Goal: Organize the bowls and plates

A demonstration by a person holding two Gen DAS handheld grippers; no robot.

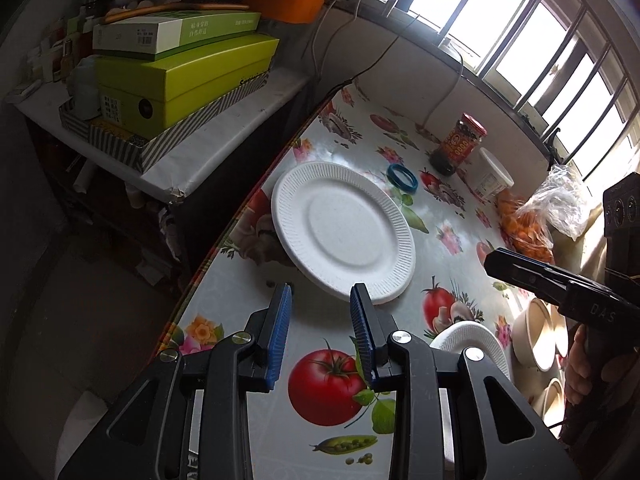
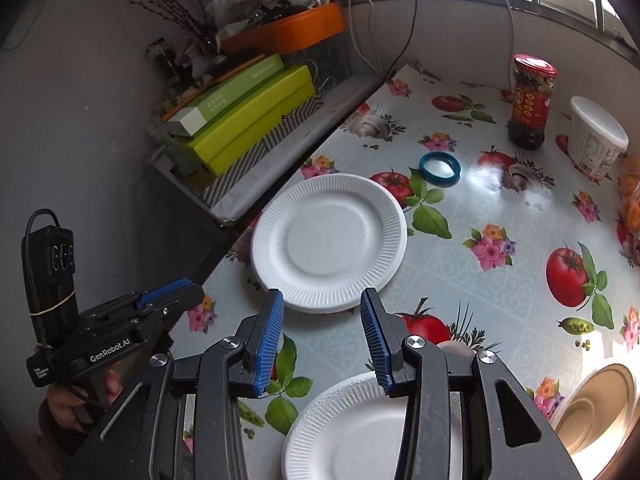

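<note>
On the fruit-print tablecloth, a white paper plate at twelve o'clock is being approached by the left gripper and right gripper, jaws apart and empty, its rim probably needing pinching next.

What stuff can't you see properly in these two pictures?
- Near white ridged paper plate: right wrist view, partly behind the right gripper, cut by the bottom edge.
- Tan paper bowls: left wrist view, partly behind the other gripper's black body.
- White plastic tub: label print too small.
- Window: outside washed out by glare.
</note>
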